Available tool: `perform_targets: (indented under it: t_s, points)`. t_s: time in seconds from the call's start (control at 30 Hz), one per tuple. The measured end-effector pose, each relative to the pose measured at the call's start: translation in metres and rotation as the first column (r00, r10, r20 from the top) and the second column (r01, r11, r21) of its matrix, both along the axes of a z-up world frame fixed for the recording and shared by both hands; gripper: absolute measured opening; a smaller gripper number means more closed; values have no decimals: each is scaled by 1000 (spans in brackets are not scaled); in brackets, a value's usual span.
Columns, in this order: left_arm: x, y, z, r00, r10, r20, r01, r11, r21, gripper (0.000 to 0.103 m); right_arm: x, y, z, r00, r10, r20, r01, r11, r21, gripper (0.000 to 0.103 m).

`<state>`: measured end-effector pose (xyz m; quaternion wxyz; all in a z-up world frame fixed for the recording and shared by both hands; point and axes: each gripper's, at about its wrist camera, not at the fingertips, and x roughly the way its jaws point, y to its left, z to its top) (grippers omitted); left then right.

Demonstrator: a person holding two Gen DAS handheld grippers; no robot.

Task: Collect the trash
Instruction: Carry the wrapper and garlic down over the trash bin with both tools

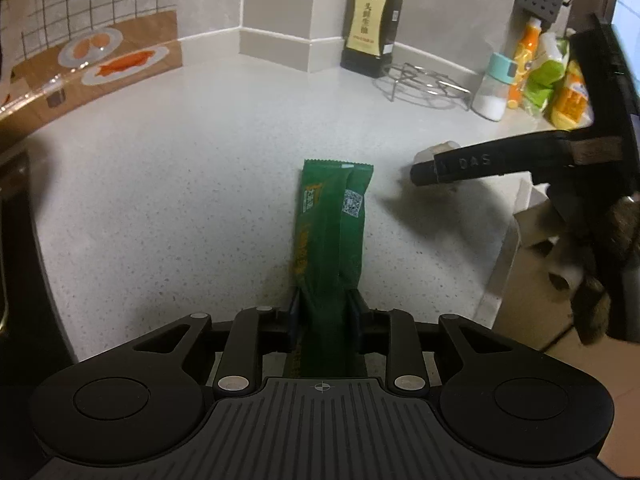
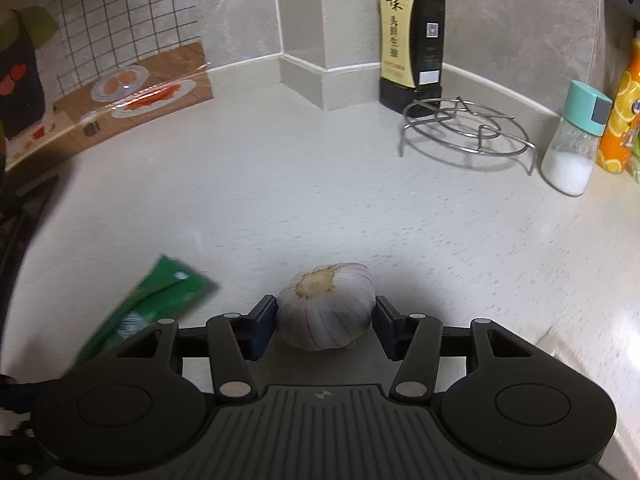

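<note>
The left gripper (image 1: 323, 304) has its jaws pressed against the sides of a green snack wrapper (image 1: 330, 224), which runs straight out from between the pads and lies lengthwise on the pale speckled countertop (image 1: 180, 184), its far crimped end pointing toward the back wall. The right gripper (image 2: 325, 322) stands partly open around a garlic bulb (image 2: 326, 306) that sits on the countertop between its blue-padded fingers (image 2: 262, 328); the left pad looks to be at the bulb's skin, the right pad a sliver off it, so a firm grip cannot be confirmed. The left wrist view alone shows the wrapper's QR code and printed face, the right gripper's finger from the side over the bulb, and a cardboard box (image 1: 532, 272) below the counter's edge. The right wrist view alone shows the bulb's root end turned up and the wrapper's far end as a green blur at lower left. Both views take in the soy sauce bottle (image 2: 412, 44), the wire trivet (image 2: 468, 132) and the salt shaker (image 2: 574, 140) along the back.
</note>
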<state>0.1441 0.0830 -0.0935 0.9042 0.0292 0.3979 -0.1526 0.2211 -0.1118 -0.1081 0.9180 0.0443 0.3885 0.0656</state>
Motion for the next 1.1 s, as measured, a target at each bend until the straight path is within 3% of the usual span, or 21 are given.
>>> perform_targets:
  t_s: [0.17,0.3,0.47,0.63,0.73,0.87,1.0,1.1]
  points:
    - [1,8,3,999,-39,-10,39,997,-60,26,-36,13,26,999,-9,36,8,999,43,52]
    - [-4,6,13,992,-125,9,124,983,-138,26,-77,11,44,996,-79,50,74,993,97,52]
    - [-10,-23,27,969,-242,40,245,942,-231,25,-134,-7,49,975,-222,22,219,972,82,52]
    - [-26,-71,21,937,-349,8,335,892,-304,25,-198,-42,46,936,-351,30,351,936,14,52]
    - [-33,-104,2,931,-362,-49,328,889,-321,26,-239,-76,35,907,-420,16,420,907,22,52]
    - [-35,-152,-39,934,-322,-154,259,908,-330,26,-289,-116,6,873,-487,-22,488,873,22,52]
    - [-41,-198,-91,956,-251,-150,206,943,-262,26,-343,-154,-30,842,-532,-90,536,844,26,52]
    - [-38,-223,-141,966,-191,-173,140,952,-270,26,-378,-184,-60,807,-567,-166,577,817,14,52]
